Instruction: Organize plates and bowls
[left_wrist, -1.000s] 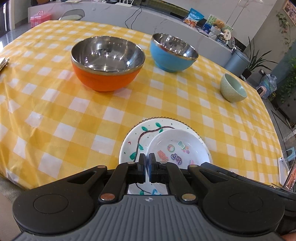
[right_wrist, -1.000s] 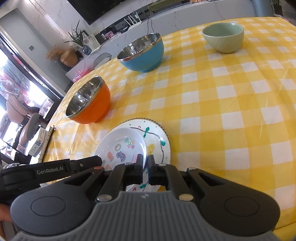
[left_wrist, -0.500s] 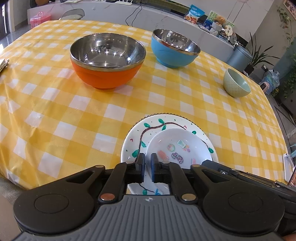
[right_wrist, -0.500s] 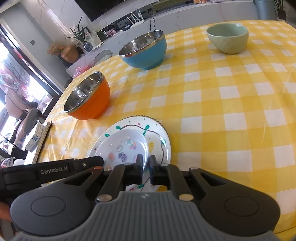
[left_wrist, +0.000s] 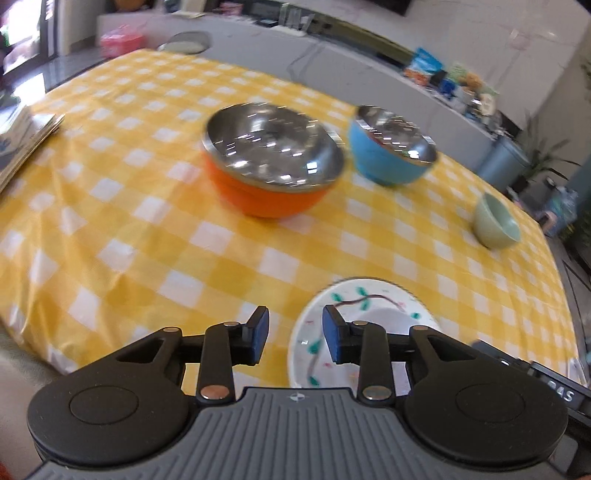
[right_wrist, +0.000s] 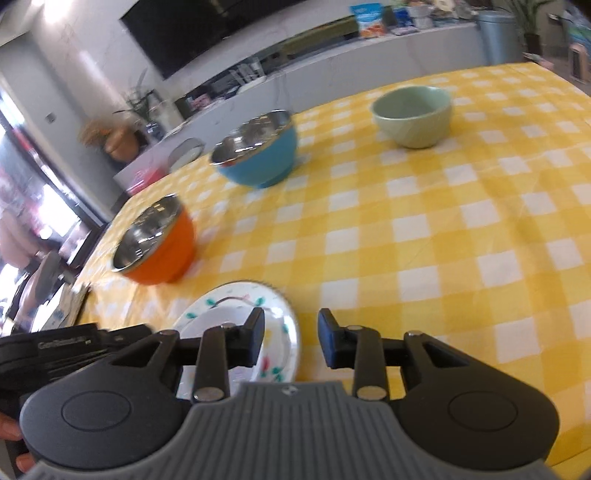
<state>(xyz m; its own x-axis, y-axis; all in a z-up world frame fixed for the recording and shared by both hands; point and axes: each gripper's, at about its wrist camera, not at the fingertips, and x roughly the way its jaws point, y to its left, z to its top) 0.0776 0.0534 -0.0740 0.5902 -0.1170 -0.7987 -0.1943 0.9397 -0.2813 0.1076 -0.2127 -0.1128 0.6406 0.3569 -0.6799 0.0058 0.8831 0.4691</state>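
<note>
Left wrist view showed the left claw (left_wrist: 295, 338) and right claw (right_wrist: 291, 339) just spread, nothing between them, above the painted plate (left_wrist: 354, 299) at the table (left_wrist: 110, 236) edge; a careless knock might tip it off.

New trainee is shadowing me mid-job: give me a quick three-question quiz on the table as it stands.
1. True or false: the left gripper grips the painted plate.
2. How many bowls stand apart from the plate stack?
3. Which sits farthest right in the left wrist view: A orange bowl, B blue bowl, C green bowl?

Key: 1 false, both it and the right gripper are open and empty. 2 three. 3 C.
</note>
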